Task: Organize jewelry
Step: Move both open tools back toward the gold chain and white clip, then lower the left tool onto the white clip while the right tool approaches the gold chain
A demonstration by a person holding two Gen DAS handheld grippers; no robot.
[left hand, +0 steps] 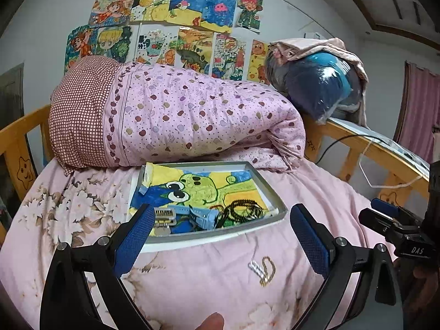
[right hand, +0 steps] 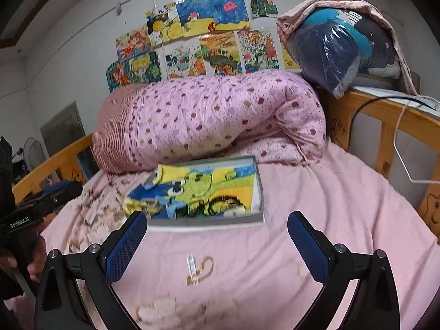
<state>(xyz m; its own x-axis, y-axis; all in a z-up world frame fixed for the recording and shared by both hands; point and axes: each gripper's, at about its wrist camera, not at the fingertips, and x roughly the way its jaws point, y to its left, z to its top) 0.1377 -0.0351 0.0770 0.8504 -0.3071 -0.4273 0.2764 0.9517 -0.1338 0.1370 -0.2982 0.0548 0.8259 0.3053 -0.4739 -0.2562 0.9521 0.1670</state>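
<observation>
A grey-rimmed tray (left hand: 271, 189) (right hand: 206, 221) lined with a colourful frog drawing lies on the pink bed. In it are a silver metal band (left hand: 165, 217), a light blue strap (left hand: 202, 214) and a dark bead necklace (left hand: 243, 209). A gold chain (left hand: 269, 271) (right hand: 205, 267) with a small white piece (left hand: 255, 268) lies on the sheet in front of the tray. My left gripper (left hand: 222, 238) is open and empty, hovering short of the tray above the chain. My right gripper (right hand: 217, 242) is also open and empty, with the chain below its gap.
A rolled pink dotted quilt (left hand: 176, 115) lies right behind the tray. Wooden bed rails (left hand: 371, 148) run along both sides, with a white hanger (right hand: 404, 162) on the right one. A plastic-wrapped bundle (left hand: 316, 82) sits at the back right. Children's drawings (left hand: 176, 27) cover the wall.
</observation>
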